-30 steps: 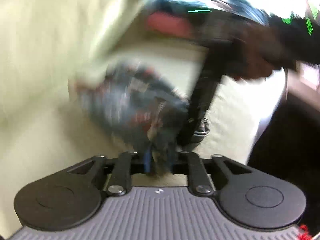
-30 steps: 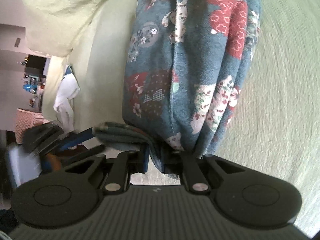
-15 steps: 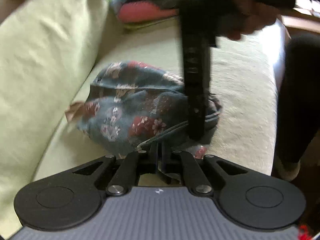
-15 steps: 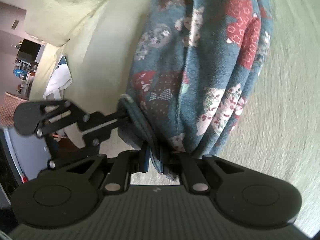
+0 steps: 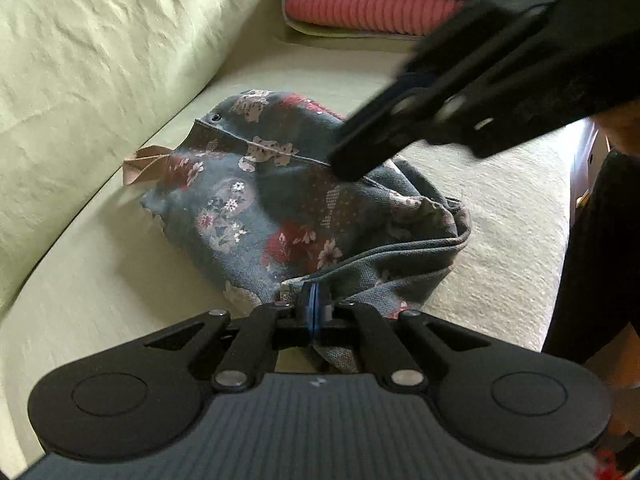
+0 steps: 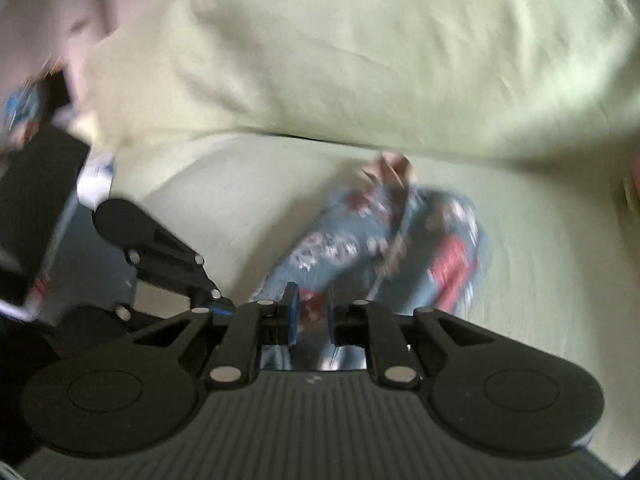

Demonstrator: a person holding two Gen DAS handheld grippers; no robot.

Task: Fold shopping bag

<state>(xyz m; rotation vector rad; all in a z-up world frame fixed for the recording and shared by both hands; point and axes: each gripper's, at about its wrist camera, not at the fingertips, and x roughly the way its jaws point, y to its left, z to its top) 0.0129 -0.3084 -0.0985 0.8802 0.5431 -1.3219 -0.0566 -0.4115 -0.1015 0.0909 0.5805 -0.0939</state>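
The soft blue floral-print fabric shopping bag (image 5: 288,200) lies crumpled on the pale green sofa seat (image 5: 100,280) just ahead of the left gripper (image 5: 315,308), which is clenched on the bag's near hem, apparently to anchor it for folding. The right gripper (image 6: 310,316) hangs above the bag with its jaws parted, holding nothing. Beyond them, a pale green back cushion (image 5: 100,48) and a stack of folded pink and teal textiles (image 5: 372,4) crowd the far side, though neither blocks the bag.

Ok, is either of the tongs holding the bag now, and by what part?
Left tongs pinch the shopping bag at its near hem. Right tongs are open, holding nothing.
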